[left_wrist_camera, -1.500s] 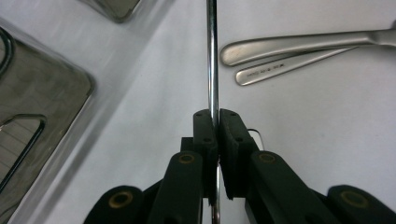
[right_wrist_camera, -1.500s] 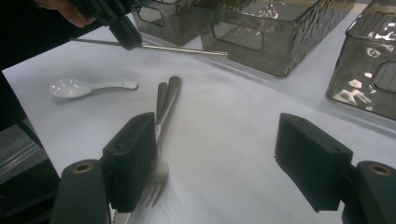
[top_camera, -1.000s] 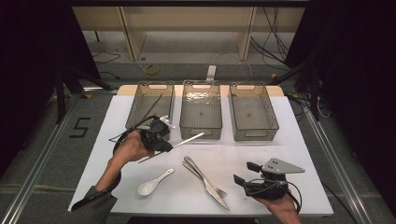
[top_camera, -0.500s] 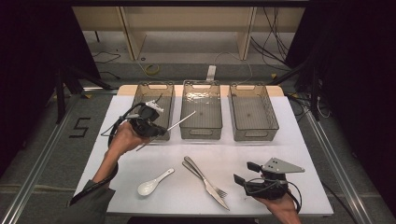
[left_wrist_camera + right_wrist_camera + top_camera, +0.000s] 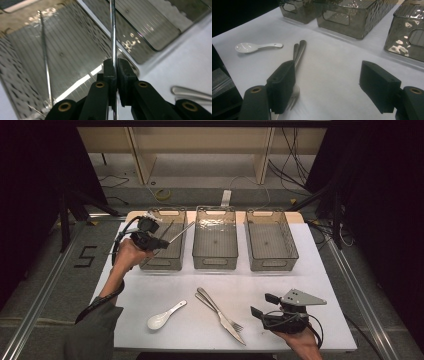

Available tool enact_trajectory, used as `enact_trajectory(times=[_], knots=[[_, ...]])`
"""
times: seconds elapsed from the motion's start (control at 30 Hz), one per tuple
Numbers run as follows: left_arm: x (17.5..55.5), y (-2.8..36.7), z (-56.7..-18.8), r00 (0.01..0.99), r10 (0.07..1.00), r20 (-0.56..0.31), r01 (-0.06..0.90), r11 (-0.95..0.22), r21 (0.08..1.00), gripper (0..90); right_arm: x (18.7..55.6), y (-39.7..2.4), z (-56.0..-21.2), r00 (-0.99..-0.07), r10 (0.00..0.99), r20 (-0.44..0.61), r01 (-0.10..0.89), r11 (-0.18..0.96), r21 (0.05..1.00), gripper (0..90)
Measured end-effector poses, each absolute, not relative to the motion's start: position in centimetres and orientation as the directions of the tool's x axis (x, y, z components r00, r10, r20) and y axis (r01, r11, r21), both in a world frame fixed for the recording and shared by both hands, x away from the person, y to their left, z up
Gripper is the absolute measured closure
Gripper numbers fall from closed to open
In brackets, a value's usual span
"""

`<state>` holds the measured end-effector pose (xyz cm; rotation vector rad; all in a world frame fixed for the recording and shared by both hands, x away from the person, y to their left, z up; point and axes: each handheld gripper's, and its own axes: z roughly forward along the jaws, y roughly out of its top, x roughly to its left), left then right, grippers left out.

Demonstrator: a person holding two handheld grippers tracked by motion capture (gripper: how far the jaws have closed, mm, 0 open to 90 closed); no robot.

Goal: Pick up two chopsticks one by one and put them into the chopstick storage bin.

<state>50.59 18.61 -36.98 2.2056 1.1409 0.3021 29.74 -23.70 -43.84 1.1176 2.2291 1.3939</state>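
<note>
Presently held: a thin metal chopstick [image 5: 113,30], clamped between the jaws of your left gripper [image 5: 115,62], which are shut tight on its shaft
Position of chopstick: raised over the left bin [image 5: 159,264], its free end slanting up and away toward the middle bin [image 5: 215,265]
Bin content: a second chopstick [image 5: 45,57] lies along the floor of the left bin
Stiffness: judge it rigid; it will not bend or sag in the grip
Weight: judge it light, though the long free end gives leverage, so it may pivot in the jaws if you swing your hand quickly
Surface: polished and narrow, therefore likely slippery; expect it to roll or slide between the pads if the clamp slackens
Fragility: low; a short drop into the bin should do no harm, but it may bounce or rattle on the hard plastic
Grip point: the jaws appear to sit near one end; a hold nearer the middle would balance better
Release advice: lower the free end inside the bin walls, line it up with the bin's long side, then part the jaws
Right gripper [image 5: 264,305]: jaws wide apart and holding nothing, resting on the worktop [image 5: 310,275] just beside the fork [image 5: 293,100]
Remaining items: fork and knife [image 5: 242,340] lie together; a white spoon [image 5: 162,318] lies apart from them on the worktop
</note>
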Motion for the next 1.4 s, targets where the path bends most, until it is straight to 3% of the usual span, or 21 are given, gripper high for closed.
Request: enact_trajectory(times=[0.97,1.4], knots=[[54.9,20.9,-38.3,0.476,0.879,-0.026,0.681,-0.35,0.644,85.5,29.7,-23.6,-43.9,-0.659,0.735,0.157,0.465,0.234,0.854,29.9],[55.9,20.7,-39.2,0.477,0.879,0.0,0.668,-0.363,0.649,85.5,29.7,-23.6,-44.0,-0.662,0.732,0.162,0.468,0.235,0.852,29.9]])
